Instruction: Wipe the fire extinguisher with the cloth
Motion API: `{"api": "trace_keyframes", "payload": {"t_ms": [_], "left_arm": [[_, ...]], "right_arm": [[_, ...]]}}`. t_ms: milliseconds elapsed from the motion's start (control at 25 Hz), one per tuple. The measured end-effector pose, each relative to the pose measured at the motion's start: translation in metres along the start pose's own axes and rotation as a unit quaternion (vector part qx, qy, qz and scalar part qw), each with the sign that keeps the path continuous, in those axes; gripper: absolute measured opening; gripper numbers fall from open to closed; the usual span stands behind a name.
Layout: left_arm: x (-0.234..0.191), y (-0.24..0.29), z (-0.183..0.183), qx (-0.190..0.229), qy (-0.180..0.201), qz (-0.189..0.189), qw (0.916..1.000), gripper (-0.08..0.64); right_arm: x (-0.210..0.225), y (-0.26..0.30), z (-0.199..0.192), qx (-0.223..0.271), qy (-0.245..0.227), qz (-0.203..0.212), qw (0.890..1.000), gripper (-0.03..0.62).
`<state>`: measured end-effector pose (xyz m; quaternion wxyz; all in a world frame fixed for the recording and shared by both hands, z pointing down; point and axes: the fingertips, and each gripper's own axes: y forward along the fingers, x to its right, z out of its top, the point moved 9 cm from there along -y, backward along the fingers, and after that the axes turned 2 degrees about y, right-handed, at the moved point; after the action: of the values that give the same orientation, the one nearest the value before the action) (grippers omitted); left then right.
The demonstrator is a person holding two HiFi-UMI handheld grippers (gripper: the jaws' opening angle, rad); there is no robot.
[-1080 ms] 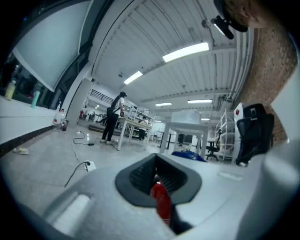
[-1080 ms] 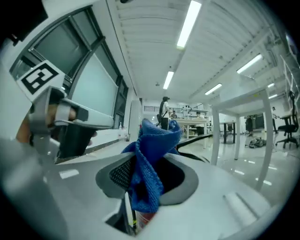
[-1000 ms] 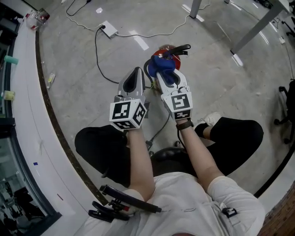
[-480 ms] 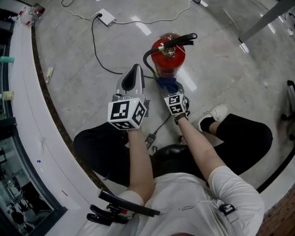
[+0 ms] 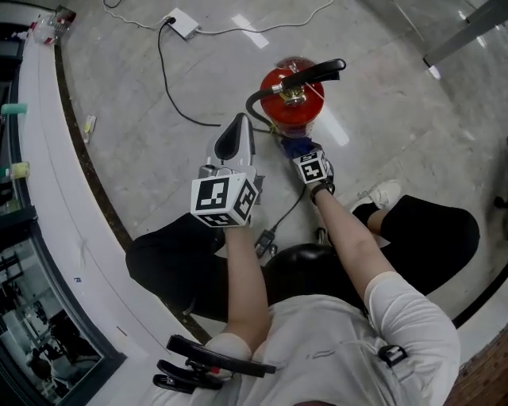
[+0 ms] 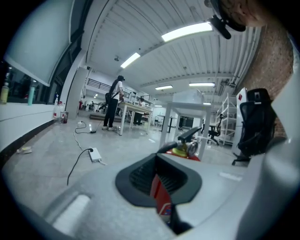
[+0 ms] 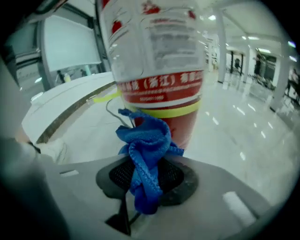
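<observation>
— When we listed item one, the extinguisher, where did we put it?
— Upright on the floor, just ahead of the knees. Red body, black lever and hose on top.
— Item two, the cloth?
— Blue, bunched. We found it pinched in the right gripper, whose jaws were clamped on its lower end. The loose top was up against the extinguisher low down, at the yellow band.
— Item three, the left gripper?
— Held left of the extinguisher and apart from it. Its jaws were drawn in to a thin slit with nothing between them, and we saw red only through the slit.
— Sundries?
— One black cable running across the floor to a white power strip, well behind the extinguisher. One white shoe, right of the right gripper.
</observation>
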<state>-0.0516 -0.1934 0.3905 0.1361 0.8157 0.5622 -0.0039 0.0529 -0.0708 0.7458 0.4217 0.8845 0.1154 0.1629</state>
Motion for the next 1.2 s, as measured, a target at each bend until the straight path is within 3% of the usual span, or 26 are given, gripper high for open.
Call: {"api": "trace_keyframes", "payload": {"t_ms": [120,240,360,480,560,640,760,880,960,1000,1080,1200], "left_arm": [[0.001,0.003,0.026,0.027,0.013,-0.001,0.9996,-0.002],[0.003,-0.002,0.054,0.057,0.026,-0.001,0.998,-0.002],[0.005,-0.007,0.073,0.078,0.036,-0.008,0.9962,-0.002],[0.007,-0.009,0.079,0.085,0.038,-0.013,0.9956,-0.002],[0.007,-0.01,0.078,0.084,0.036,-0.015,0.9957,-0.002],[0.009,-0.009,0.073,0.082,0.033,-0.017,0.996,-0.002],[0.014,-0.01,0.066,0.077,0.028,-0.023,0.9964,-0.002],[0.018,-0.011,0.063,0.074,0.032,-0.028,0.9964,-0.002],[0.018,-0.009,0.061,0.07,0.036,-0.029,0.9965,-0.002],[0.017,-0.009,0.058,0.067,0.039,-0.029,0.9966,-0.002],[0.017,-0.01,0.053,0.058,0.043,-0.027,0.997,-0.002],[0.016,-0.011,0.047,0.048,0.041,-0.022,0.9977,-0.002]], "right_arm": [[-0.01,-0.039,0.005,-0.018,0.106,0.022,0.994,0.12],[-0.049,-0.12,0.044,0.081,0.124,0.083,0.986,0.121],[-0.076,-0.198,0.088,0.227,0.129,0.131,0.956,0.123],[-0.073,-0.255,0.131,0.348,0.12,0.129,0.921,0.124],[-0.067,-0.28,0.159,0.406,0.117,0.115,0.899,0.123],[-0.063,-0.286,0.181,0.435,0.108,0.108,0.888,0.117],[-0.062,-0.27,0.185,0.426,0.078,0.098,0.896,0.127],[-0.062,-0.266,0.168,0.463,0.066,0.095,0.879,0.124],[-0.066,-0.259,0.158,0.466,0.053,0.091,0.879,0.123],[-0.068,-0.249,0.149,0.445,0.051,0.086,0.89,0.123],[-0.066,-0.216,0.119,0.371,0.078,0.067,0.923,0.123],[-0.041,-0.158,0.069,0.282,0.152,0.036,0.947,0.123]]}}
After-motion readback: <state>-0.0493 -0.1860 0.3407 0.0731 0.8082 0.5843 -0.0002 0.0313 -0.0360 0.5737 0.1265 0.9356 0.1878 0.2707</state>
